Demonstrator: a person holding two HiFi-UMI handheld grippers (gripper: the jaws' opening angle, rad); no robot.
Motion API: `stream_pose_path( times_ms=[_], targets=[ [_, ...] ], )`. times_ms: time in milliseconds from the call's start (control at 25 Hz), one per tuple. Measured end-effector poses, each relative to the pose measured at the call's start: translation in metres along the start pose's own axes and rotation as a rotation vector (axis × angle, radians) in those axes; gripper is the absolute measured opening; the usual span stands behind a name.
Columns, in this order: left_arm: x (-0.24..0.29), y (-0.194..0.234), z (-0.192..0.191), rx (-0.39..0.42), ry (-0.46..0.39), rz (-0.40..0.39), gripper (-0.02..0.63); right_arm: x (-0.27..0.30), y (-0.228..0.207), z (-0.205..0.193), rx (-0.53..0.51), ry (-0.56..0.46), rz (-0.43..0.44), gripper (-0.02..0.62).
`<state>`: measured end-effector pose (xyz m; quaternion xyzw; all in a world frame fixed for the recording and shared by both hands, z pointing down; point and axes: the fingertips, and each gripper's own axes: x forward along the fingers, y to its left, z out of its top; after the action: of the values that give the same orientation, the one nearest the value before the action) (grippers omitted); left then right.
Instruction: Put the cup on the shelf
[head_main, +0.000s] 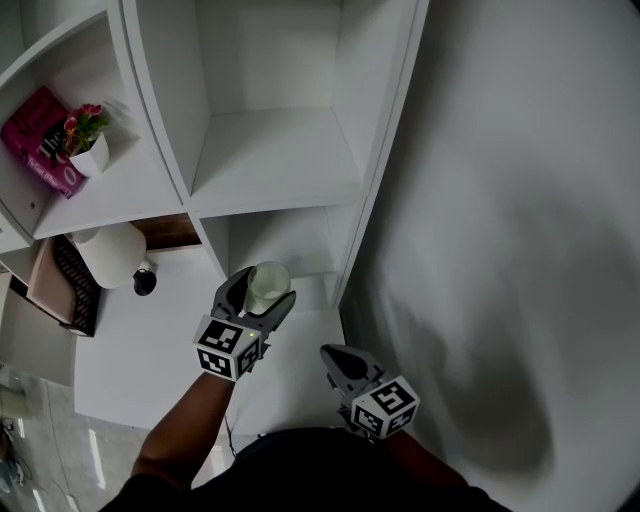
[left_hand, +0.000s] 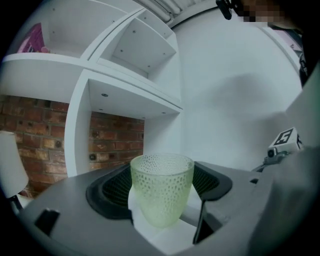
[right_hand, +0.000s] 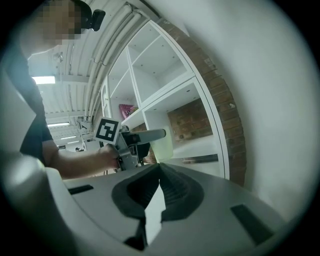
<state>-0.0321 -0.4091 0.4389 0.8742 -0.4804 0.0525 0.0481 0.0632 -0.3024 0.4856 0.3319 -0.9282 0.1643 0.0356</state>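
1. The white shelf fills the upper part of the head view. It has several open compartments, and the wide middle one has nothing in it.
2. The white tabletop lies under the shelf, with a white lamp standing on its left side.
3. The left gripper is closed on the cup, with one jaw on each side of the wall. It holds the cup upright in front of the low compartment, near the right upright of the shelf. I cannot tell if the base touches the tabletop. The cup is not yet on a shelf board.
4. The right gripper waits low and to the right, apart from the cup. Its jaws are together and there is nothing between them.
5. A small pot with flowers stands in the left compartment beside a pink book.
6. The cup is pale green and half clear, with small dimples all over. I judge it light and stiff, perhaps glass, so it may break if it knocks the shelf edge. The dimples should help the pads not to slip. The wall narrows toward the base, so the best hold is at the middle of the wall, with moderate pressure, and the cup kept upright while it goes in.
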Motion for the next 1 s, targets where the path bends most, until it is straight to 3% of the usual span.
stream_pose_path(
  times_ms=[400,1000],
  targets=[
    [0.061,0.028,0.015,0.009,-0.003,0.023,0.365,-0.004,-0.012,-0.006,0.015,0.012,-0.019,0.005],
    [0.134,0.062,0.006,-0.013,0.056,0.071,0.365,-0.013,-0.03,-0.012,0.057,0.028,-0.053,0.005]
  ],
)
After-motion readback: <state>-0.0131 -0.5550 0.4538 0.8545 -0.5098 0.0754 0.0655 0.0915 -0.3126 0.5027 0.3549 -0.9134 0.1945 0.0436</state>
